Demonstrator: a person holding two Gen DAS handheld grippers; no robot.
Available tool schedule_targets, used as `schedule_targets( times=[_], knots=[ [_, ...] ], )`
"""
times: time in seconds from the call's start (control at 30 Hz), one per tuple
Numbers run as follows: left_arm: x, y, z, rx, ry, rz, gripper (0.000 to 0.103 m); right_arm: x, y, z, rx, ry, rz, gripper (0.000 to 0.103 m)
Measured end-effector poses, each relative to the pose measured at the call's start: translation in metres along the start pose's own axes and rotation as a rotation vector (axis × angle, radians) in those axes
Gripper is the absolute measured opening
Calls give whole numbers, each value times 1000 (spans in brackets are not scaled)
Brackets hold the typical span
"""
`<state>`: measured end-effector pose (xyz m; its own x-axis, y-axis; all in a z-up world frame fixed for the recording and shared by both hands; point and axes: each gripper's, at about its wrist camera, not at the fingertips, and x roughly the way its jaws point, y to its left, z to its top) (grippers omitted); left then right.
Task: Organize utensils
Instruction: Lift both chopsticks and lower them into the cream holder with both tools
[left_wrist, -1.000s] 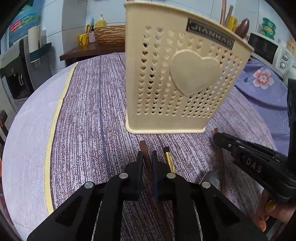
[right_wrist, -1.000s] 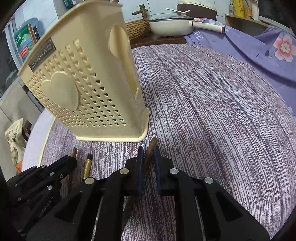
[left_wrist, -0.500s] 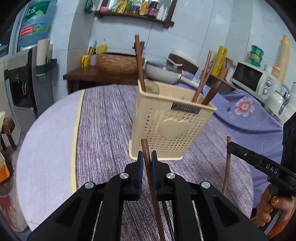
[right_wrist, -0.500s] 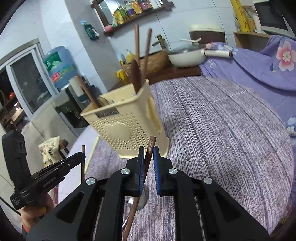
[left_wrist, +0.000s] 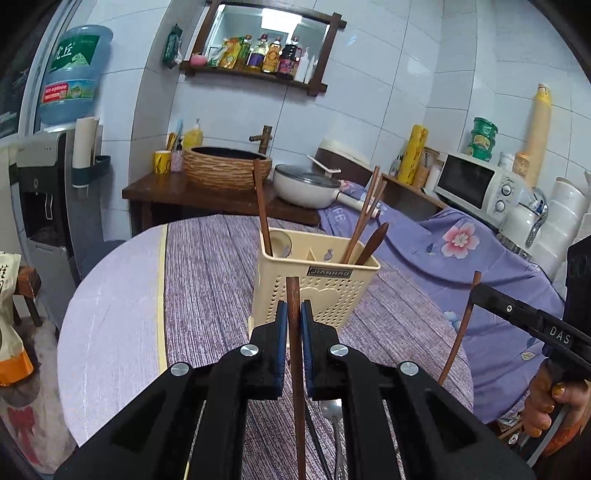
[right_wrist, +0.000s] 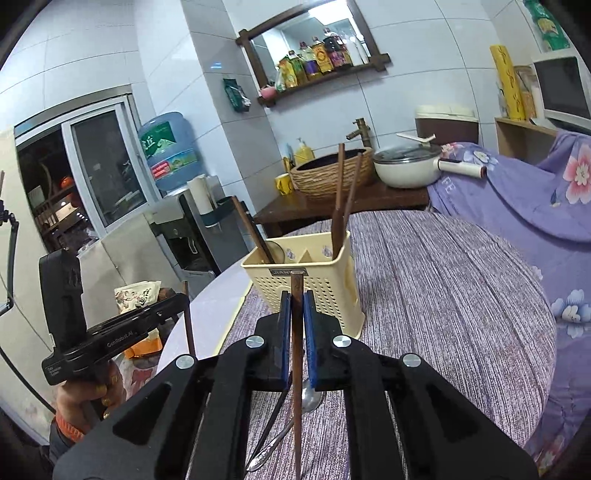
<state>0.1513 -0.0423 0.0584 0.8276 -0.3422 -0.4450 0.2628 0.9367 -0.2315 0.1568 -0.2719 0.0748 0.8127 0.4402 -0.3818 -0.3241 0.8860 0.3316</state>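
Note:
A cream perforated utensil holder (left_wrist: 325, 295) (right_wrist: 317, 291) stands on the purple striped tablecloth, with several brown wooden utensils upright in it. My left gripper (left_wrist: 293, 314) is shut on a brown wooden chopstick (left_wrist: 295, 354), held upright above the table, in front of the holder. My right gripper (right_wrist: 295, 306) is shut on another brown chopstick (right_wrist: 296, 350), also raised in front of the holder. The right gripper with its chopstick shows in the left wrist view (left_wrist: 476, 291). The left one shows in the right wrist view (right_wrist: 181, 299). A metal spoon (right_wrist: 310, 398) (left_wrist: 332, 410) lies on the cloth below.
The round table (left_wrist: 110, 314) has a pale lilac rim left of the cloth. Behind stand a wooden side table with a woven basket (left_wrist: 225, 170), a white pan (left_wrist: 306, 184), a microwave (left_wrist: 476, 184) and a water dispenser (left_wrist: 48, 192). A flowered purple cloth (left_wrist: 461, 251) lies to the right.
Both grippers have risen from the tabletop, each lifting its chopstick off the cloth, and drawn back from the holder, which now looks smaller and lower in both views.

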Motion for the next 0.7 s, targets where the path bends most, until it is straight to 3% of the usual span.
schedule_targets(
  times=[0.3, 0.7],
  knots=[
    [-19, -4, 12, 25, -46, 1, 7, -24, 13, 14, -32, -46, 21, 8],
    [-26, -10, 43, 55, -86, 2, 7, -23, 34, 46, -133, -68, 1, 8]
  ],
)
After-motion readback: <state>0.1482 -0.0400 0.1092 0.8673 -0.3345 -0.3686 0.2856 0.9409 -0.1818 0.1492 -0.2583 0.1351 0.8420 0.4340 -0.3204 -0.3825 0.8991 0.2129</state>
